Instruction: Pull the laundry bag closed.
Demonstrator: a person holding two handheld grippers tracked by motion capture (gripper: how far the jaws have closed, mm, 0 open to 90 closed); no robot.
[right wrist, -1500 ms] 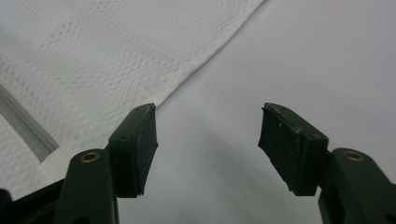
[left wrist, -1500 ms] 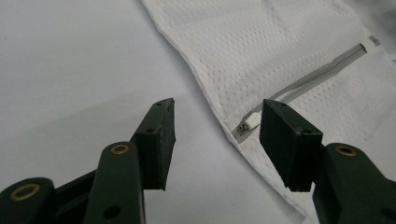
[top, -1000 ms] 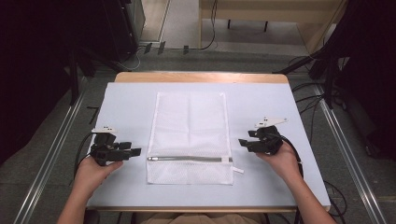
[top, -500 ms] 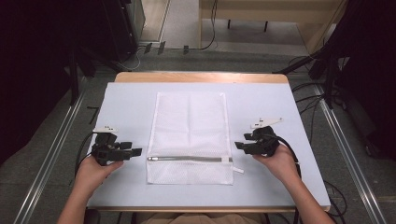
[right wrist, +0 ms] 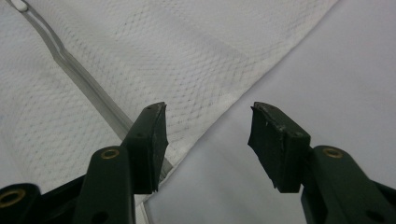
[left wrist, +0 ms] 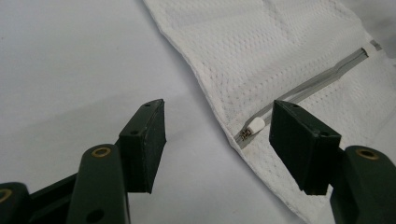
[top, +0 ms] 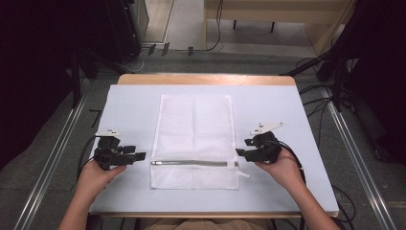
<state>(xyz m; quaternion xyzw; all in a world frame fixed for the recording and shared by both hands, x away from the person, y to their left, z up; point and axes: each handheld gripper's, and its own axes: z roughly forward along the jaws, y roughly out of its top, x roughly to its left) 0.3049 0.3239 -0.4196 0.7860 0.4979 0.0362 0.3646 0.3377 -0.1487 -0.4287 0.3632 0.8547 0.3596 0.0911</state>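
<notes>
- A white mesh laundry bag (top: 194, 139) lies flat in the middle of the pale grey table (top: 129, 103), its grey zipper (top: 191, 163) running across near the edge closest to you and, as far as the pictures show, closed along its whole length.
- Your left gripper (top: 139, 156) sits just beside the bag's left edge, jaws spread and holding nothing; in the left gripper view the white stopper (left wrist: 254, 126) at the zipper's end lies between the black jaws, farther ahead on the cloth.
- Your right gripper (top: 241, 153) rests at the bag's right edge, by the zipper's other end, also released; in the right gripper view one jaw stands over the mesh and the other over bare table.
- A small white tab (top: 243, 173) sticks out from the bag's right side, just below the zipper line.
- Judged from this layout, the work is at its very start: both tools are lined up on the two zipper ends, but nothing is gripped yet.
- Left to do, by the look of it: pin one end, catch the pull at the other, and draw the zipper open.
</notes>
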